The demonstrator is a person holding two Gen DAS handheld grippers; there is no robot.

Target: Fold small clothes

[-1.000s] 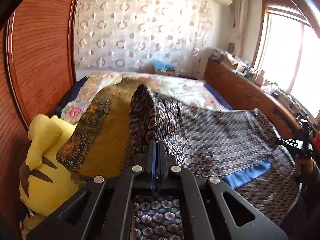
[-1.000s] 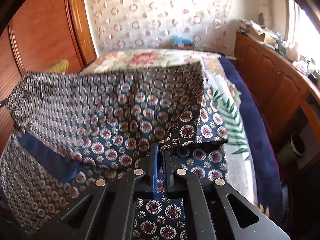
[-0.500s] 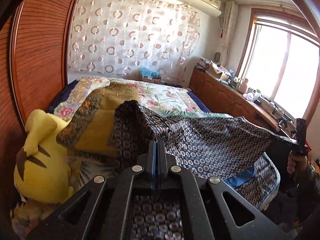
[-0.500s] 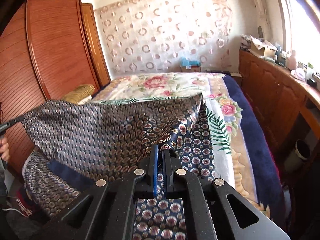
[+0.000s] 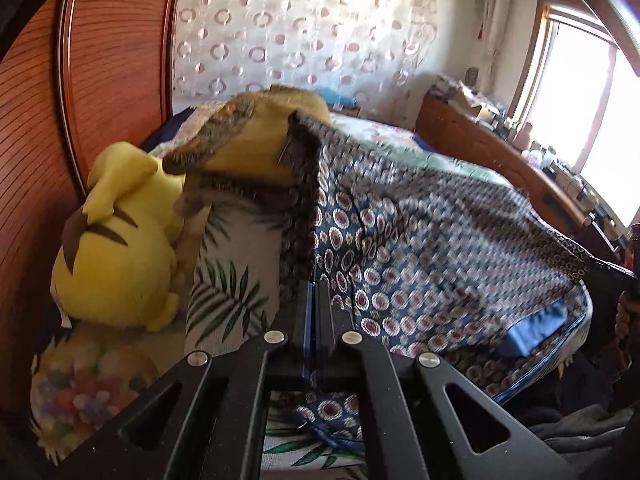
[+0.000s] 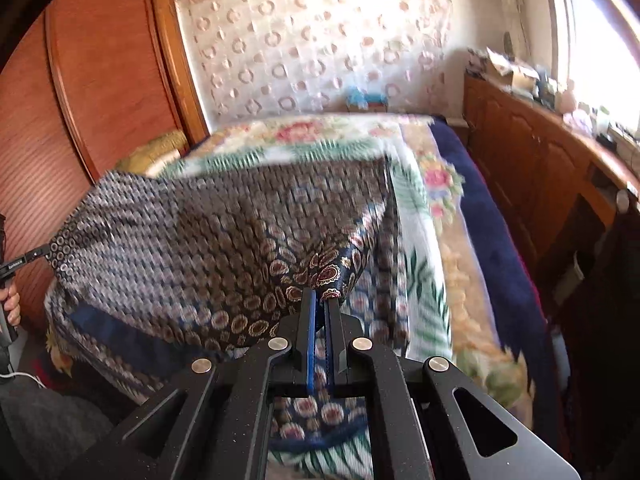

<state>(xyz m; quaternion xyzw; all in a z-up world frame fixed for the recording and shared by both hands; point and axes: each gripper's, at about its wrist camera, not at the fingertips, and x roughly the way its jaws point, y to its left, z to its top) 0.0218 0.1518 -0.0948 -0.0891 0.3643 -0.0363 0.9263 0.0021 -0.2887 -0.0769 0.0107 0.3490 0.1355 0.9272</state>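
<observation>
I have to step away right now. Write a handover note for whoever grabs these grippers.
Left gripper: shut on the patterned cloth.
Right gripper: shut on the same cloth.
The cloth hangs stretched between them, lifted above the bed; its lower part with a blue band drapes over the near bed edge.
Done: both ends gripped and raised.
Left: lay it flat on the bed and fold it; no finished fold shows yet.

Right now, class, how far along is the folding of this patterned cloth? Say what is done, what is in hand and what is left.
Done: both corners are gripped, the left gripper and the right gripper each shut on the cloth. In hand: the cloth hangs stretched between them above the bed, its blue hem drooping. Left: no finished fold shows; it must be laid down, folded and smoothed.
</observation>
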